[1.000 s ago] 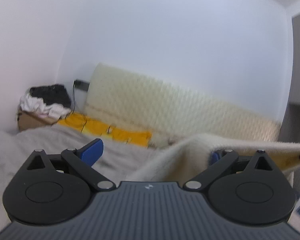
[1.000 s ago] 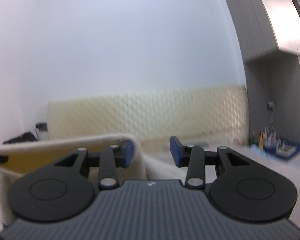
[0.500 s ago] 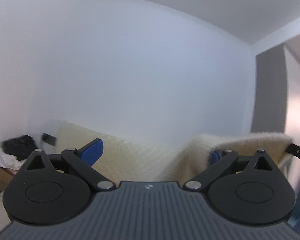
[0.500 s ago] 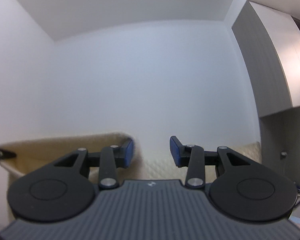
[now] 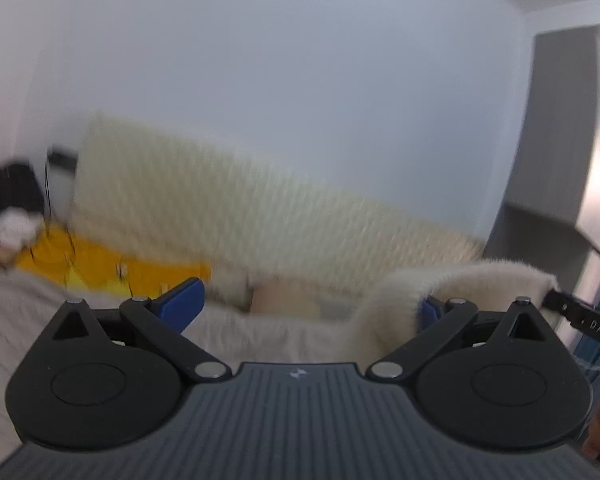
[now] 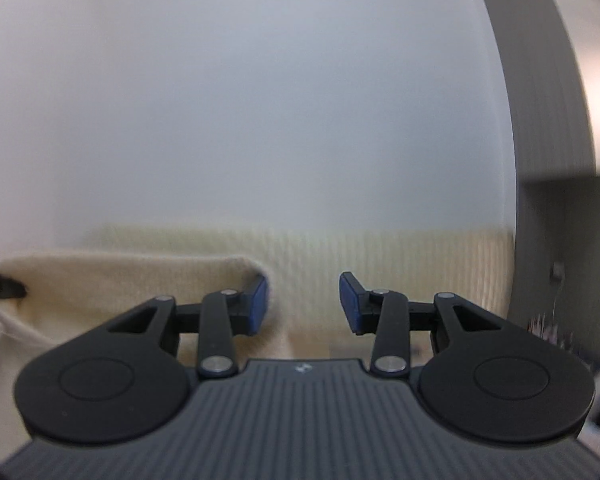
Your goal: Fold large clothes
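Note:
A cream fuzzy garment [image 5: 452,284] is stretched in the air between my two grippers. In the left wrist view it drapes over my right finger, and my left gripper [image 5: 304,304] stands wide open. In the right wrist view the same garment [image 6: 120,284] hangs over my left finger, and my right gripper [image 6: 304,300] is open too. Each gripper's tip shows at the edge of the other's view, at the garment's far end [image 5: 580,320]. The frames are blurred.
A bed with grey bedding [image 5: 28,312] and a cream quilted headboard [image 5: 260,216] lies below. A yellow cloth [image 5: 112,264] lies by the headboard, a pile of clothes [image 5: 8,208] at far left. A grey cabinet [image 6: 552,160] stands on the right.
Both cameras tilted up to the wall and ceiling half a second ago, then came back down. The bed and headboard are in view again. The garment stays draped over the fingers.

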{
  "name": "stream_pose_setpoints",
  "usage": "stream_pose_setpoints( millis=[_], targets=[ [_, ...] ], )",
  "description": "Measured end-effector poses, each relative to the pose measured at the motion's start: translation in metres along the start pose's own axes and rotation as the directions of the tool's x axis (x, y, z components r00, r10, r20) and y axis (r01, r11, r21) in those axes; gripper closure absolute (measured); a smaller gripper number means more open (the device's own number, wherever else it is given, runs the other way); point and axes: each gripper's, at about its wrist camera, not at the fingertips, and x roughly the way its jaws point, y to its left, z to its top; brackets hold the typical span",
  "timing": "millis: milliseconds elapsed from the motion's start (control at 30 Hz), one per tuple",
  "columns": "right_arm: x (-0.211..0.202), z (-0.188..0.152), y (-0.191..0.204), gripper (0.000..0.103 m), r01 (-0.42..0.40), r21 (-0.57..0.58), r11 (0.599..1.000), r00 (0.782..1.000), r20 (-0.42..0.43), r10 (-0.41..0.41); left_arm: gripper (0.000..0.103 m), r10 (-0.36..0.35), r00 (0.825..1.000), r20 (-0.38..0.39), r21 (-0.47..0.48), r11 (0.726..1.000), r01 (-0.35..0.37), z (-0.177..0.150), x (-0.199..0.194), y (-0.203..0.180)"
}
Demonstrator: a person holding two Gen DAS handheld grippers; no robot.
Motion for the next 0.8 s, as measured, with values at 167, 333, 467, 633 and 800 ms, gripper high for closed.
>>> stream_pose_setpoints(
  millis=[167, 333, 467, 633, 800],
  targets=[
    [0.127, -0.093, -0.012, 0.062, 0.053, -0.039, 0.998, 0.990, -0.130, -0.057, 0.001, 0.065, 0.991, -0.114, -0.009, 0.998, -0.066, -0.071, 0.144, 0.031],
    [0.235, -0.212, -0.027, 0.062, 0.079, 0.001, 0.997, 0.951, -0.301, -0.075, 0.001, 0.136, 0.953, -0.270, -0.022, 0.989, -0.147, -0.169, 0.288, 0.075],
    [0.282, -0.299, -0.031, 0.062, 0.077, 0.021, 0.997, 0.919, -0.389, -0.063, 0.001, 0.153, 0.901, -0.406, -0.079, 0.976, -0.202, -0.238, 0.379, 0.125],
    [0.309, -0.357, -0.030, 0.062, 0.053, 0.026, 0.998, 0.893, -0.449, -0.036, 0.001, 0.172, 0.831, -0.529, -0.044, 0.972, -0.229, -0.294, 0.453, 0.166],
    [0.332, -0.370, -0.028, 0.062, 0.031, 0.018, 0.999, 0.843, -0.537, -0.016, 0.001, 0.193, 0.760, -0.621, -0.014, 0.966, -0.257, -0.315, 0.477, 0.179]
  ],
)
